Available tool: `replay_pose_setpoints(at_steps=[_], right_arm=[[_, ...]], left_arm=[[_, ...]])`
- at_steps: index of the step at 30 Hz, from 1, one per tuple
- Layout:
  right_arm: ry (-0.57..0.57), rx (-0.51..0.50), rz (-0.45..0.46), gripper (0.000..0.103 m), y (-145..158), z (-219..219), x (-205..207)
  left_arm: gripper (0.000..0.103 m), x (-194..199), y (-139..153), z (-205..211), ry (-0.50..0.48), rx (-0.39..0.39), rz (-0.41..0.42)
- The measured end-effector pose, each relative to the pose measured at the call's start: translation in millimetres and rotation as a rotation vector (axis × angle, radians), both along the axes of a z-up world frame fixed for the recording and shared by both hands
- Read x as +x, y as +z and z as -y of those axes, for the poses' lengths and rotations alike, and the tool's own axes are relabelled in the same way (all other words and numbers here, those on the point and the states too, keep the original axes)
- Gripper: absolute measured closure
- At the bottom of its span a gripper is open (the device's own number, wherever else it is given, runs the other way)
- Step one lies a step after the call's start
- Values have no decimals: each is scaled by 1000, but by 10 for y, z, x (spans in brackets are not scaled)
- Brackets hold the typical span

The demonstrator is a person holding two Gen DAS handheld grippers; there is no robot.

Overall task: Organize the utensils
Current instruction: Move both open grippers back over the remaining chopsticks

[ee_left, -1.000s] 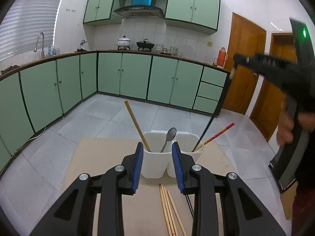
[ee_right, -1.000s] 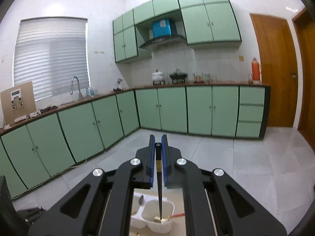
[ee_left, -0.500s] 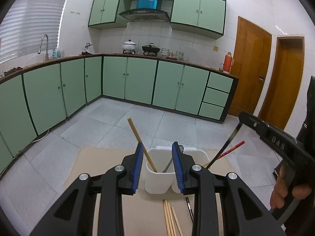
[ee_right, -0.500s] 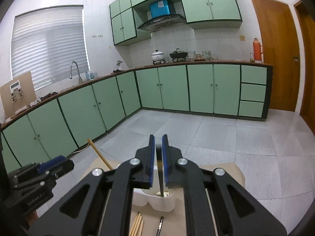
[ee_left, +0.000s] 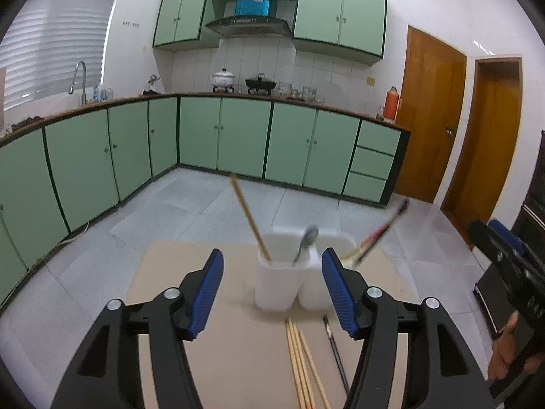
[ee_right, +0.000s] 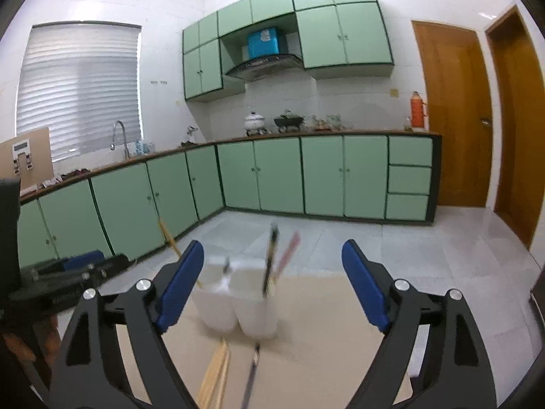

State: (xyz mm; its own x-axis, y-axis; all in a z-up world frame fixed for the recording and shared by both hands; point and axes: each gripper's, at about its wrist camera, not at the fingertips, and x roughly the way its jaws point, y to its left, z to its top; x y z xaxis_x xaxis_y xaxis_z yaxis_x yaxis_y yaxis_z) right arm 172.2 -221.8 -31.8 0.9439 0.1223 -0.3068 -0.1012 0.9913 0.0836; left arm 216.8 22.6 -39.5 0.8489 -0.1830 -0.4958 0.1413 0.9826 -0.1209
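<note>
White two-compartment holder (ee_left: 289, 283) stands on tan surface (ee_left: 231, 351), just ahead of both hand-held grippers. Left hand-held gripper (ee_left: 272, 289) and right hand-held gripper (ee_right: 272, 286): jaws opening, gripping nothing. Left compartment: wooden chopstick (ee_left: 248, 218), spoon (ee_left: 306, 242). Right compartment: black chopstick (ee_right: 270, 259), red one (ee_right: 287, 252). Loose wooden chopsticks (ee_left: 303, 364) lie nearer.

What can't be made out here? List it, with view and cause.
- Left wrist: spoon bowl, motion blur.
- Right wrist: dark chopstick and red one in the white holder, blurred.
- Both views: loose wooden chopsticks, near ends cut off by bottom edge.
- Holder's contents below the rim: hidden by its walls.
</note>
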Motion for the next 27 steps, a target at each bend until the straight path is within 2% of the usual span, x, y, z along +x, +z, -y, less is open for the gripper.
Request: replay_pose_setpoints(at_steps=[5, 9, 12, 17, 27], right_arm=[[-37, -9, -107, 22, -598, 28, -395], [-41, -30, -198, 27, -1025, -65, -584], [-21, -22, -270, 31, -1306, -146, -691], [-3, -26, -349, 42, -1624, -301, -856], [63, -40, -442, 61, -1935, -529, -992]], left_arm=[[44, -322, -451, 56, -10, 55, -69], [44, -472, -778, 49, -11, 38, -159], [44, -604, -996, 55, 2, 52, -192], [44, -783, -1309, 76, -1, 84, -251], [44, -973, -1524, 74, 0, 90, -291]])
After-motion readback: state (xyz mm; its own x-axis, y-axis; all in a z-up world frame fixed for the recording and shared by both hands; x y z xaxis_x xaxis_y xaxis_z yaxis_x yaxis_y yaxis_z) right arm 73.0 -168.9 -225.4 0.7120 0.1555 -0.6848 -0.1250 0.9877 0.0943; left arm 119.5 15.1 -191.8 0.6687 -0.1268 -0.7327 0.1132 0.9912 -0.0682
